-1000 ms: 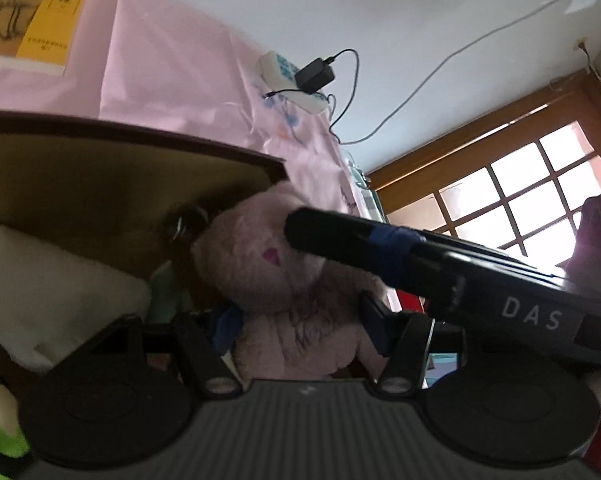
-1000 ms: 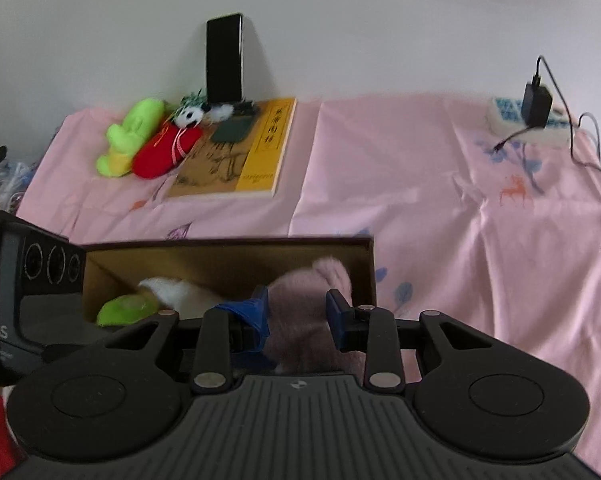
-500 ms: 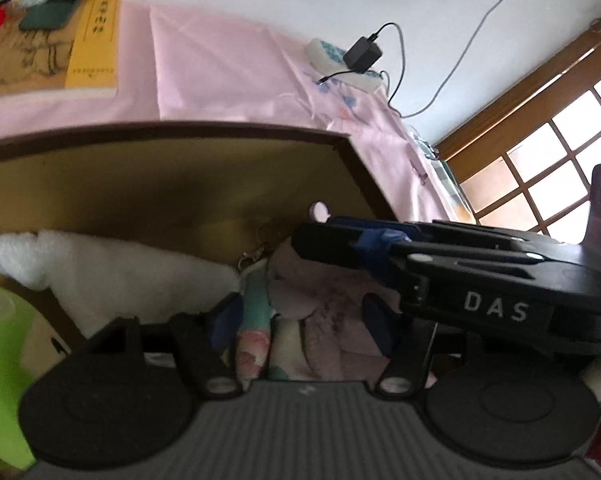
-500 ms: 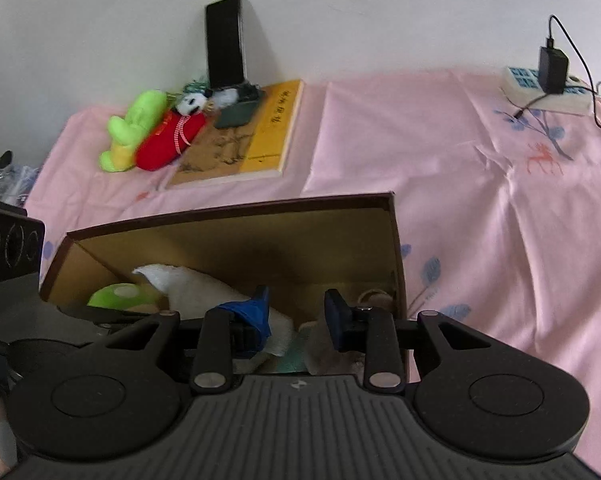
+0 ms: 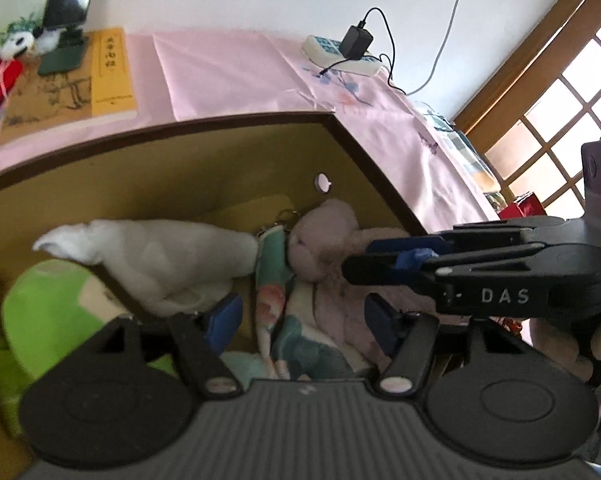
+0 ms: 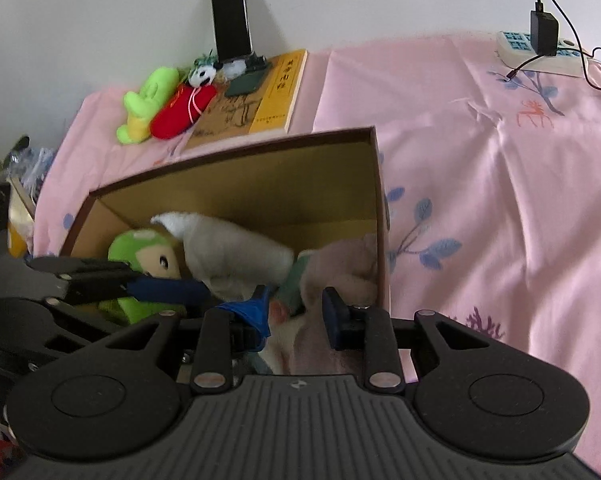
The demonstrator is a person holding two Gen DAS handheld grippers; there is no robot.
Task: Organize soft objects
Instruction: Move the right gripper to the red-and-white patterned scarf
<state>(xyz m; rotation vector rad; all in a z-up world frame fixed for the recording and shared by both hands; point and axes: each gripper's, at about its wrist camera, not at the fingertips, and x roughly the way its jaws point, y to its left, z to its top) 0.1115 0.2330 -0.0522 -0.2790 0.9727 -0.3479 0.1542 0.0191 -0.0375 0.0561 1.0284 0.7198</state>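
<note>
Fingers of the left gripper [image 5: 300,320] stand wide apart over the open cardboard box [image 5: 204,160], and their jaws have just been opening. A patterned cloth pouch [image 5: 276,280] and the lower part of a pink plush bunny [image 5: 324,240] lie between them, with no pad pressing on either. The right gripper [image 6: 296,316] reaches into the box's right end; its jaws have just been closing, with the bunny's pink fur between them. Whether the pads actually pinch the fur cannot be told.

Inside the box, from left to right, lie a green plush toy [image 6: 144,248], a white plush toy [image 5: 160,256], the pouch and the bunny. On the far left of the pink-covered tabletop [image 6: 500,160] sit a small green toy [image 6: 144,100], a red one [image 6: 182,112] and a book [image 6: 260,96].
</note>
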